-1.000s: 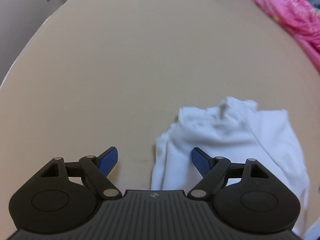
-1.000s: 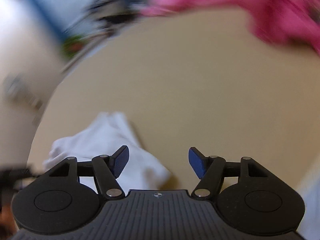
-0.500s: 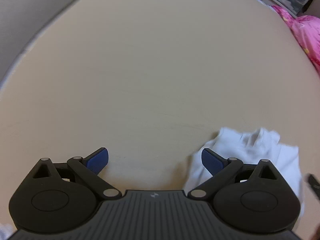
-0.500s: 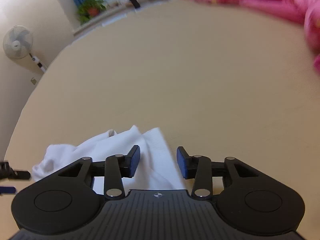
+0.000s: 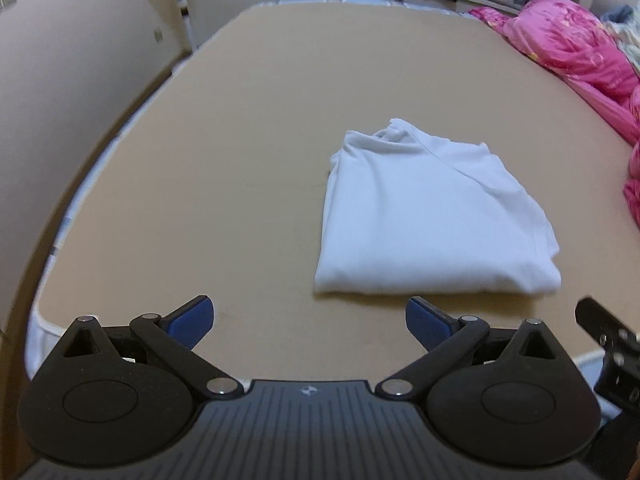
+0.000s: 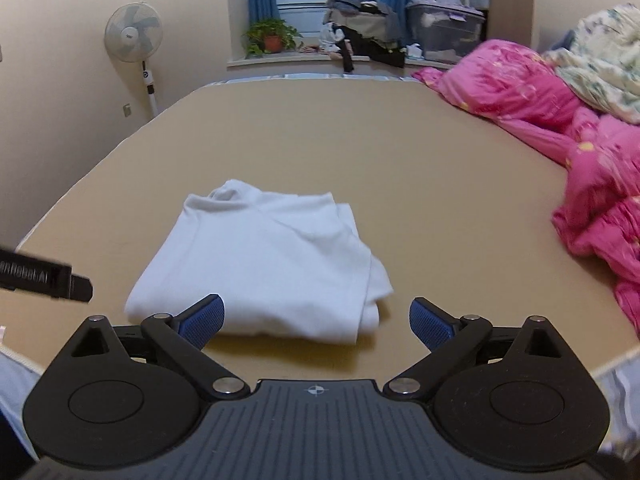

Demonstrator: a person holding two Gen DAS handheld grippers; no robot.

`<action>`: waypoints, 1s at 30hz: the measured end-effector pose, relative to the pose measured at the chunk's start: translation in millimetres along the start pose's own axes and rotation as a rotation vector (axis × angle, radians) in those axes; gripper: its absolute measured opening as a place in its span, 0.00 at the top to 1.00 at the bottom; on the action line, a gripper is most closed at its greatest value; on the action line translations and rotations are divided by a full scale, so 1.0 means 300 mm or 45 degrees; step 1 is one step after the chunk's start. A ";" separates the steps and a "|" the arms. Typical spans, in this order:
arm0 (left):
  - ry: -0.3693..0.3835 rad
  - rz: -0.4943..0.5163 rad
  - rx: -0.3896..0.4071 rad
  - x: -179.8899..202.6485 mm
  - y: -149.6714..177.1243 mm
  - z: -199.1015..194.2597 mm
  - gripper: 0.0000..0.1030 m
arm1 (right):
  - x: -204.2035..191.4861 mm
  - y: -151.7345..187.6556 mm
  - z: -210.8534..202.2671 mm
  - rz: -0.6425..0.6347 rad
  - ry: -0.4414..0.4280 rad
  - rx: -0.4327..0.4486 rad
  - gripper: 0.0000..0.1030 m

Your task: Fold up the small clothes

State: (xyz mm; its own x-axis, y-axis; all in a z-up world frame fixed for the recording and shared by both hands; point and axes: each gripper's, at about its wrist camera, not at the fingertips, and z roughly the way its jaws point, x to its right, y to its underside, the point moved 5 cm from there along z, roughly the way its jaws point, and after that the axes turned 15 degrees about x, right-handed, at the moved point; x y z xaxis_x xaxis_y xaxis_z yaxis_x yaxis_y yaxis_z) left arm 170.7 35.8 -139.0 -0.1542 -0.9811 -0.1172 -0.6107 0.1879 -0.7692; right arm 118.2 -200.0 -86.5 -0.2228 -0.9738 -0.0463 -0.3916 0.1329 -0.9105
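Bed: tan sheet, wide and bare.
Duvet: pink, heaped far right.
Fan: far left.
T-shirt: white, folded, near centre.
Left gripper: released, nothing held.
Right gripper: released, nothing held.

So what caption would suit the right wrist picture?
Open right claw poised before a folded white garment on the tan bed surface.

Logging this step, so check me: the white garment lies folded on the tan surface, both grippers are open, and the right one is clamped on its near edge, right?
Not quite. The right gripper holds nothing: its jaws stand open, short of the white garment, as the right wrist view shows. The rest is right: folded on the tan surface, left gripper open.
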 end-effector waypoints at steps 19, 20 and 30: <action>0.009 0.040 0.093 0.069 0.032 -0.180 0.01 | -0.035 0.051 -0.224 -0.031 -0.020 0.039 0.04; 0.006 0.044 0.096 0.072 0.029 -0.180 0.01 | -0.034 0.051 -0.224 -0.033 -0.019 0.038 0.04; 0.010 0.051 0.089 0.099 0.020 -0.173 0.01 | -0.021 0.043 -0.231 -0.027 -0.014 0.040 0.04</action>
State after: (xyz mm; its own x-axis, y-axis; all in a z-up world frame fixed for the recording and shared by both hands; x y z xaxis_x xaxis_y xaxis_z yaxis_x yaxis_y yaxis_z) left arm 122.1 10.1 -114.7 -0.1835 -0.9724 -0.1440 -0.5481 0.2228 -0.8062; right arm 52.7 -179.2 -69.3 -0.2047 -0.9783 -0.0309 -0.3681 0.1062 -0.9237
